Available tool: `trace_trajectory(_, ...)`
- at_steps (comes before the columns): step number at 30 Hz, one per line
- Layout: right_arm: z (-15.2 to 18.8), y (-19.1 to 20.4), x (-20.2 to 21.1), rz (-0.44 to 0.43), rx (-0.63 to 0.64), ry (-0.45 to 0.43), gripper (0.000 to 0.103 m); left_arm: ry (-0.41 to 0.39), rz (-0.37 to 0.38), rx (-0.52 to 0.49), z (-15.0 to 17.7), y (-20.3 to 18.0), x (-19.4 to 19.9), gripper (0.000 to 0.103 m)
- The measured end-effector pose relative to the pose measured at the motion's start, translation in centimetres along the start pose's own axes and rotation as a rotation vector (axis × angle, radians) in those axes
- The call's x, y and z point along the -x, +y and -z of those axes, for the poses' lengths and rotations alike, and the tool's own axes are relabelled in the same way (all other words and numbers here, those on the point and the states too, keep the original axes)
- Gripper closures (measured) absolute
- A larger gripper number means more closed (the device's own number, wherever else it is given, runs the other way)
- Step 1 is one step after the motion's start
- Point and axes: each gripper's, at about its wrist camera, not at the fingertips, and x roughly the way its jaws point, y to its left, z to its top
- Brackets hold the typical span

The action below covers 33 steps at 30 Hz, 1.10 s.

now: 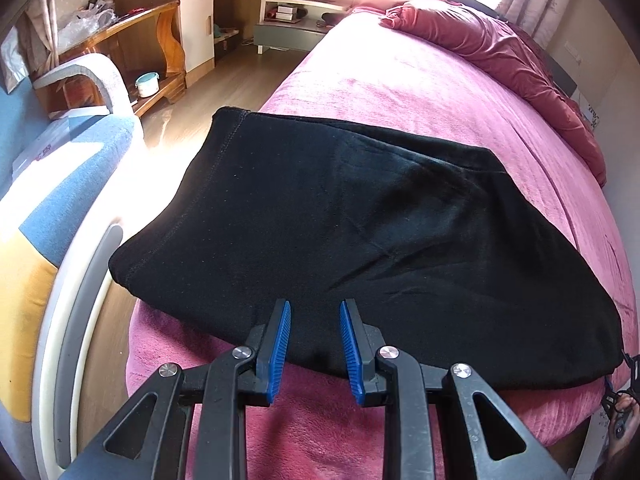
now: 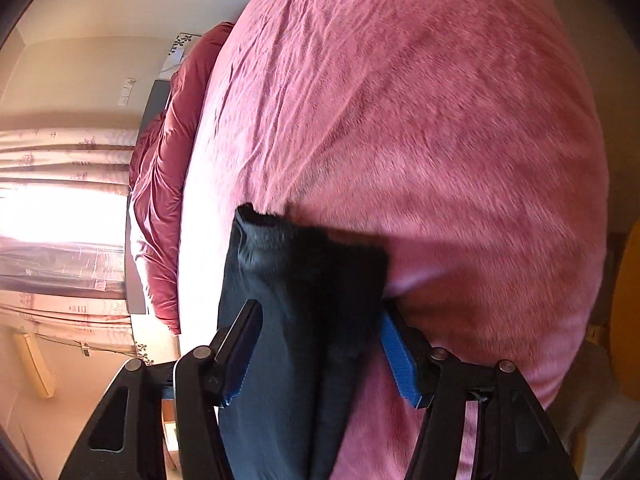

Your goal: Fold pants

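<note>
The black pants [image 1: 360, 232] lie folded flat on the pink bed [image 1: 400, 88], waistband edge toward the left. My left gripper [image 1: 315, 308] is open and empty, its blue pads just above the pants' near edge. In the right wrist view my right gripper [image 2: 320, 312] has a thick fold of the black pants [image 2: 304, 304] between its blue pads [image 2: 400, 364], which stand wide apart around the cloth; that view is rolled sideways. The right gripper's tip also shows at the pants' right corner in the left wrist view [image 1: 618, 396].
A crumpled dark red duvet [image 1: 500, 52] lies along the far side of the bed. Left of the bed are a blue and yellow chair [image 1: 48, 184], wooden floor, a wooden desk [image 1: 132, 28] and a nightstand [image 1: 296, 24]. Curtains [image 2: 60, 216] cover a bright window.
</note>
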Motion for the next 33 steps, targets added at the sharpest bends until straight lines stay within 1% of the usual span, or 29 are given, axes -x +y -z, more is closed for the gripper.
trace_trajectory(1, -0.3, 0.3, -0.2, 0.027, 0.019, -0.008, 0.057, 0.004, 0.007, -0.009, 0.0, -0.5, 0.0, 0.077)
trace_trajectory(2, -0.6, 1.2, -0.6, 0.057, 0.037, -0.013, 0.072, 0.009, 0.015, -0.018, 0.0, -1.0, -0.2, 0.077)
trace_trajectory(3, -0.8, 1.5, -0.5, 0.080, 0.056, -0.006, 0.076, 0.014, 0.022, -0.027, 0.1, -1.4, -0.3, 0.077)
trace_trajectory(4, -0.8, 2.0, -0.5, 0.091, 0.075, -0.002, 0.082, 0.020, 0.032, -0.035, 0.0, -1.8, -0.4, 0.077)
trace_trajectory(5, -0.7, 2.8, 0.0, 0.094, 0.107, -0.004, 0.084, 0.025, 0.048, -0.044, -0.1, -2.2, -0.5, 0.077)
trace_trajectory(7, -0.5, 4.9, 1.1, 0.065, 0.165, -0.011, 0.085, 0.030, 0.081, -0.062, -0.2, -3.2, -0.5, 0.077)
trace_trajectory(10, 0.6, 9.1, 2.9, -0.030, 0.259, 0.002, 0.085, 0.057, 0.154, -0.082, -0.3, -4.9, -0.7, 0.077)
trace_trajectory(13, 2.9, 13.8, 4.1, -0.113, 0.384, 0.039, 0.085, 0.064, 0.217, -0.105, -0.4, -6.5, -0.7, 0.077)
trace_trajectory(16, 7.2, 17.7, 4.9, -0.172, 0.511, 0.091, 0.085, 0.077, 0.285, -0.111, -0.6, -7.2, -1.0, 0.077)
trace_trajectory(17, 9.2, 19.1, 4.6, -0.190, 0.552, 0.119, 0.085, 0.079, 0.300, -0.115, -0.7, -7.6, -1.0, 0.077)
trace_trajectory(20, 14.2, 22.3, 3.0, -0.204, 0.654, 0.188, 0.085, 0.083, 0.346, -0.124, -0.9, -8.5, -0.9, 0.077)
trace_trajectory(23, 19.7, 24.1, 0.5, -0.209, 0.728, 0.280, 0.085, 0.089, 0.395, -0.117, -1.0, -8.9, -0.8, 0.077)
trace_trajectory(26, 24.9, 24.6, -3.1, -0.193, 0.794, 0.386, 0.085, 0.094, 0.432, -0.102, -1.3, -9.2, -1.0, 0.077)
trace_trajectory(28, 27.9, 24.9, -5.4, -0.186, 0.813, 0.454, 0.085, 0.101, 0.459, -0.083, -1.4, -8.9, -1.0, 0.076)
trace_trajectory(29, 30.1, 24.9, -6.5, -0.176, 0.847, 0.490, 0.085, 0.106, 0.472, -0.072, -1.4, -8.7, -1.0, 0.076)
trace_trajectory(31, 33.6, 24.4, -8.0, -0.136, 0.906, 0.537, 0.085, 0.115, 0.485, -0.053, -1.5, -8.3, -1.1, 0.076)
trace_trajectory(33, 36.3, 23.4, -9.7, -0.099, 0.951, 0.580, 0.085, 0.128, 0.504, -0.038, -1.5, -7.9, -1.3, 0.076)
